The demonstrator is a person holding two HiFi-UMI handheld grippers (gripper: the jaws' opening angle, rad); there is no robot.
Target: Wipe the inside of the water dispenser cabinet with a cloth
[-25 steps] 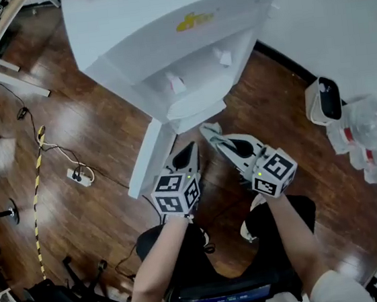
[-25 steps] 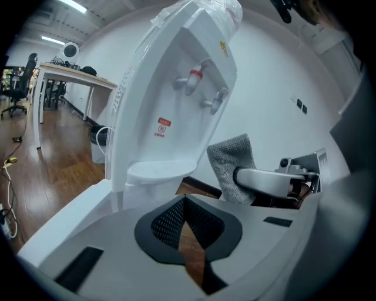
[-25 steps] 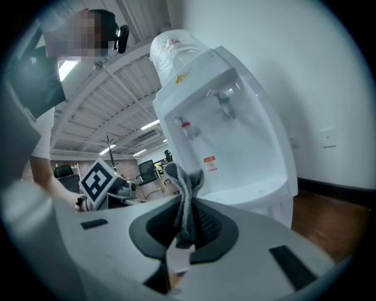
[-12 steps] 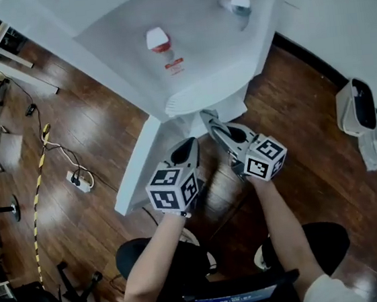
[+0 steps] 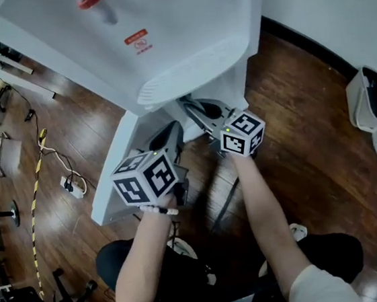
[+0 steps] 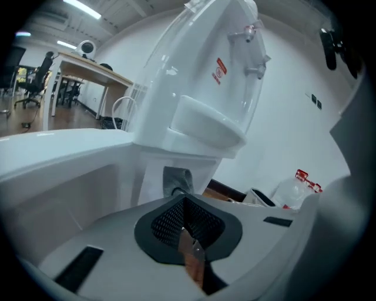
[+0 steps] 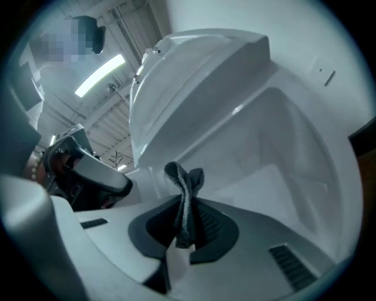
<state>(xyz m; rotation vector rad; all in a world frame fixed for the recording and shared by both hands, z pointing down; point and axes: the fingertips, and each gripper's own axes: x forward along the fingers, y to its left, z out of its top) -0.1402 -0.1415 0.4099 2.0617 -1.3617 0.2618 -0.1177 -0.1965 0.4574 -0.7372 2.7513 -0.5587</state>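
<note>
At the mouth of the cabinet (image 6: pixel 154 173), the right gripper (image 5: pixel 190 106) is pinching the grey cloth (image 7: pixel 187 194), seemingly entering to wipe. The left gripper (image 5: pixel 167 139) is hovering closed and empty beside the open door (image 5: pixel 113 176). Next, the cloth needs pressing against an inner wall.

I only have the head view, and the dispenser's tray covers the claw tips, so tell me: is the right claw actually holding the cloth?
Observer: Yes. In the right gripper view the right claw is shut on a grey cloth, which sticks up twisted past the tips.
Operator: And the left one?
Observer: The left gripper view shows the left claw shut, with nothing between its jaws.
Operator: Is the cloth on the cabinet yet?
Observer: The right gripper view shows the cloth's end standing free in front of the white cabinet wall. I see no contact.
</note>
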